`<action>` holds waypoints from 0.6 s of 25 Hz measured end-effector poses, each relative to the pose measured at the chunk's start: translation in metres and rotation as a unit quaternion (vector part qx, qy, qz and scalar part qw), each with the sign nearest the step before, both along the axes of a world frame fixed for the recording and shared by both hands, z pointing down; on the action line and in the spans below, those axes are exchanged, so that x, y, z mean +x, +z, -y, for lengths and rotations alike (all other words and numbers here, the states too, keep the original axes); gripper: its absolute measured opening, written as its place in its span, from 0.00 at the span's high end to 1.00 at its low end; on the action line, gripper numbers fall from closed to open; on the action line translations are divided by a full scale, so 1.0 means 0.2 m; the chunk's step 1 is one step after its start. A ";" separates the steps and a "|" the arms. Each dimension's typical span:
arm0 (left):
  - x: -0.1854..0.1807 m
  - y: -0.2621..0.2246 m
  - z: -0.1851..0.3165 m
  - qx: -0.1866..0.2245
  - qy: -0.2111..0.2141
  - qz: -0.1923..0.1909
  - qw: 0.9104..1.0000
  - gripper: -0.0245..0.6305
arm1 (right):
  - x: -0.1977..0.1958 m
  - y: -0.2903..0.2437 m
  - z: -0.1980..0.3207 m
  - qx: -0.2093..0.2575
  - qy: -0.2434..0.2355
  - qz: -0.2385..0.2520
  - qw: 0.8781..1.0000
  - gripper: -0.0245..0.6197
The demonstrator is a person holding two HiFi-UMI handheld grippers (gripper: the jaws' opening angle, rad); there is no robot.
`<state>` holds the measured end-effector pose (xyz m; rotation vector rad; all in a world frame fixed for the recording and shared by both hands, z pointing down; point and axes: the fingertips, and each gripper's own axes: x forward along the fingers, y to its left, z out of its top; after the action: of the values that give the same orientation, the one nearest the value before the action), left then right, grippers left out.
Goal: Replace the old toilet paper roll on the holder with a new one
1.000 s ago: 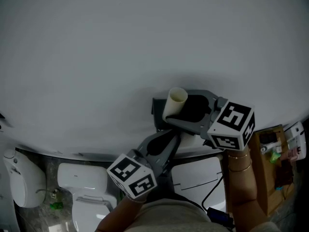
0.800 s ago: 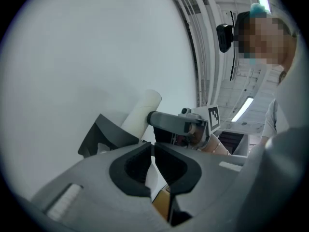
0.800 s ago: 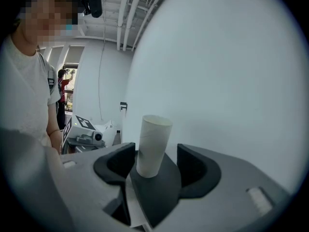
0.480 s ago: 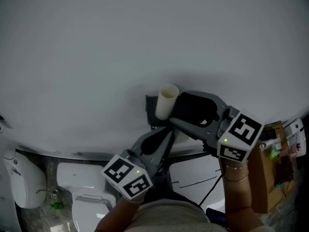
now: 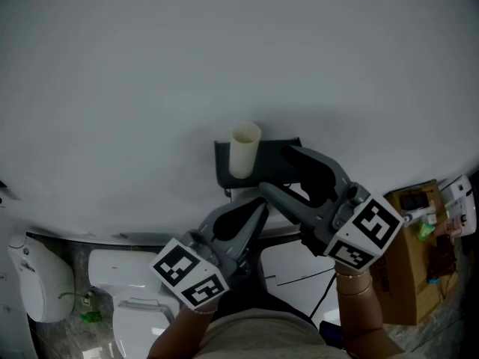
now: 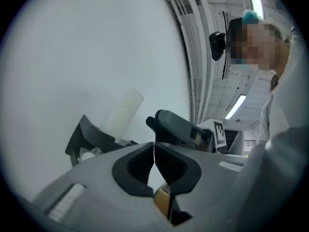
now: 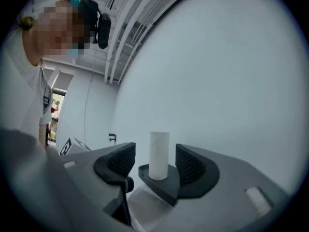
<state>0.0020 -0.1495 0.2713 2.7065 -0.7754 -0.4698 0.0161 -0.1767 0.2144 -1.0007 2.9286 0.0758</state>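
Wall (image 5: 224, 51): plain pale grey, fills most of the view.
Toilet (image 5: 126, 275): white, low at the left.
Cardboard box (image 5: 408, 264): brown, far right, small items on top.
Floor (image 5: 63, 335): mottled grey stone.

We see a dim, grey head view with dark corners. Both gripper views are brighter, lit by ceiling strip lights (image 6: 236, 107), bent at the edges, nearest parts soft.
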 end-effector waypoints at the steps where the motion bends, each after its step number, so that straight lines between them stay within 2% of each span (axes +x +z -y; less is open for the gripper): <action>1: 0.00 0.00 0.00 -0.001 -0.002 0.002 1.000 0.95 | 0.02 0.00 -0.01 -0.003 0.002 0.020 1.000 0.56; 2: 0.00 0.01 0.00 -0.002 -0.004 0.004 1.000 0.95 | 0.03 0.00 -0.02 -0.007 0.003 0.036 0.999 0.60; 6: 0.01 0.01 -0.01 -0.003 -0.008 0.014 1.000 0.95 | 0.06 0.00 -0.05 -0.007 0.011 0.068 0.998 0.62; 8: 0.01 0.02 -0.01 -0.005 -0.010 0.018 1.000 0.95 | 0.09 -0.01 -0.06 -0.003 0.018 0.094 0.995 0.72; 9: 0.01 0.02 -0.01 -0.006 -0.011 0.020 1.000 0.95 | 0.10 -0.02 -0.07 -0.002 0.019 0.110 0.994 0.82; 10: 0.01 0.03 -0.01 -0.008 -0.013 0.023 1.000 0.95 | 0.11 -0.02 -0.07 -0.003 0.017 0.123 0.992 0.84; 15: 0.01 0.04 -0.01 -0.012 -0.022 0.035 0.999 0.95 | 0.12 0.02 -0.09 -0.012 0.009 0.153 0.988 0.86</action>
<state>0.0040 -0.1466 0.2791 2.7021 -0.8541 -0.3745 0.0399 -0.1579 0.2179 -0.9468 2.6472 -0.1045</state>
